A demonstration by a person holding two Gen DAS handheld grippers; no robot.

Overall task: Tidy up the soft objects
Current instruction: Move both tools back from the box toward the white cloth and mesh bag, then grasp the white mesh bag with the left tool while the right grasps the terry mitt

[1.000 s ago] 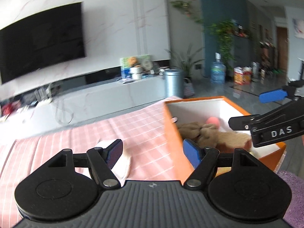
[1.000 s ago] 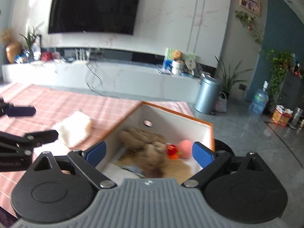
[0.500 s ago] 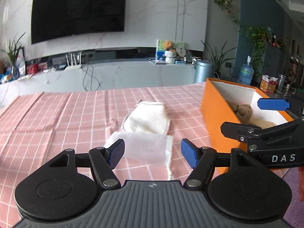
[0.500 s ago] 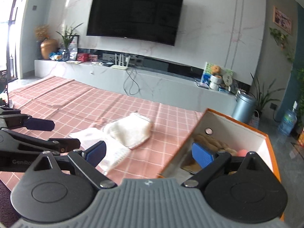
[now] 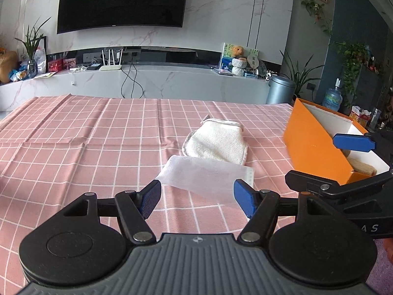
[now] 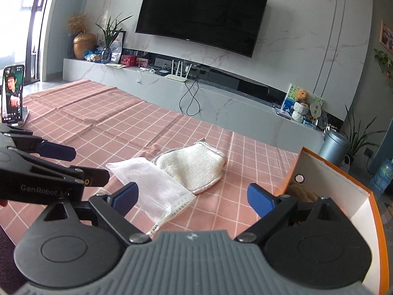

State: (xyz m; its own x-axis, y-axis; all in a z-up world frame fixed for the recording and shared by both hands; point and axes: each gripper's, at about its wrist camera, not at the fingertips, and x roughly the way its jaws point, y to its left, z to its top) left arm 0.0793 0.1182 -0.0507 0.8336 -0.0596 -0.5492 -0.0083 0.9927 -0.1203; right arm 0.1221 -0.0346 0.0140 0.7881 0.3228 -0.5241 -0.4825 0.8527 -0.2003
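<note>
You have swung your left gripper (image 5: 197, 198) away from the orange box (image 5: 312, 147), and it now faces the thin white cloth (image 5: 206, 175) and the thick cream cloth (image 5: 216, 142). Your right gripper (image 6: 192, 195) has pulled back from over the box to above the tablecloth (image 6: 110, 125).

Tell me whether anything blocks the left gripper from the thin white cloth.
Nothing visible does. The left gripper is open, and the thin white cloth lies flat on the tablecloth directly ahead, overlapped at its far edge by the fluffy pad.
</note>
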